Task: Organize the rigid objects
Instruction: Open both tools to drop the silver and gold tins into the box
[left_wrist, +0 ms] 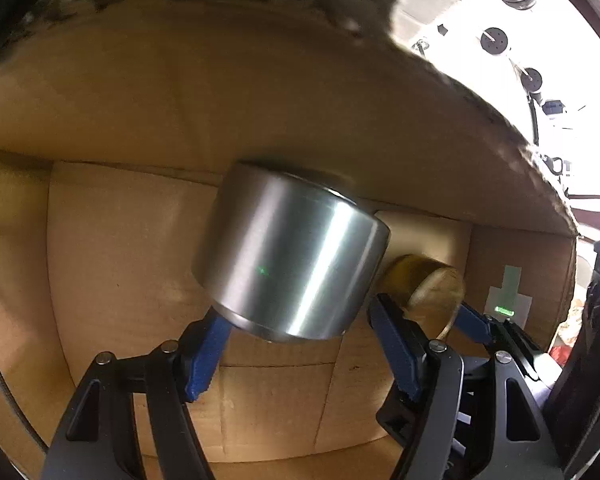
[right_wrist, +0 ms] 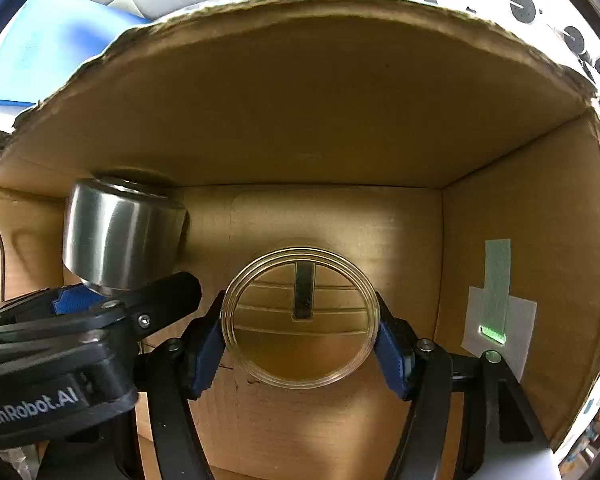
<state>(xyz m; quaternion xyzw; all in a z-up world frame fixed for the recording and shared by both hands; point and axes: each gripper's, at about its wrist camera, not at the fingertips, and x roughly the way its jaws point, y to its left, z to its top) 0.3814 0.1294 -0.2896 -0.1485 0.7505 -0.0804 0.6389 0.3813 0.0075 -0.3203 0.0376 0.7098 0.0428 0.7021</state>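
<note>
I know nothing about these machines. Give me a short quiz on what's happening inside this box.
1. True or false: the left claw holds a metal cup.
2. What is between the right claw's blue pads: (a) a clear glass, (b) a spoon, (c) nothing?
3. Name what both claws are reaching into.

Key:
1. True.
2. (a), seen end-on.
3. A cardboard box, with the cup and the glass side by side in it.

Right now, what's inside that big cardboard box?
A steel cup gripped by the left gripper and a clear glass held by the right gripper, inside the cardboard box. The floor beneath both is covered.
</note>
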